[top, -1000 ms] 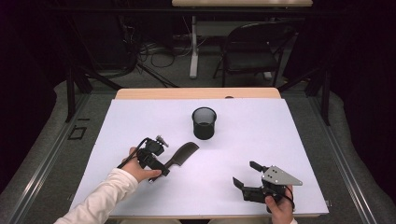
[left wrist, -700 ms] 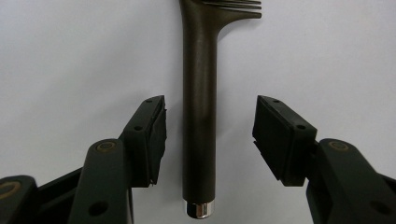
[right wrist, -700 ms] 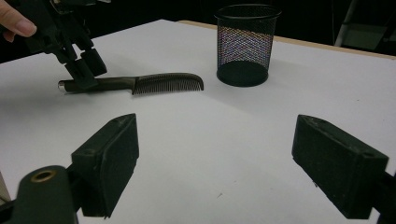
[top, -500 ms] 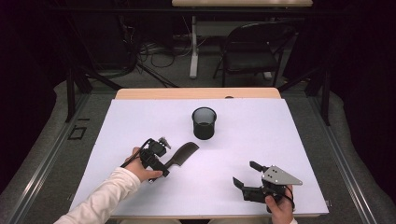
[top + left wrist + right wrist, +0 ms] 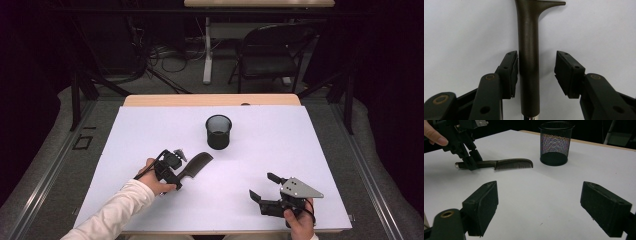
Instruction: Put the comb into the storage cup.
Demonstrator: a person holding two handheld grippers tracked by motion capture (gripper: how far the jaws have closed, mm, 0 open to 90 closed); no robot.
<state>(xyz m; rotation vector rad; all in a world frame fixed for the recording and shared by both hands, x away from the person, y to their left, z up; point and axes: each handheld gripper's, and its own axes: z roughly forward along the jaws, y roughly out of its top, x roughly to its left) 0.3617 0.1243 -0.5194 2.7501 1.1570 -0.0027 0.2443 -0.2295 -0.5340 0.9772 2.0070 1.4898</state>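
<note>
Count on the white table: one dark brown plastic comb; one black wire-mesh cup; two black hand-held grippers, left and right.

The person's left gripper, black with two jaws, is sitting at lower left of centre in the high view, pointing down at the table; its jaws have just been closing around a dark comb handle, one pad touching, the other apart. The right gripper, at lower right, is resting low with jaws spread wide.
</note>
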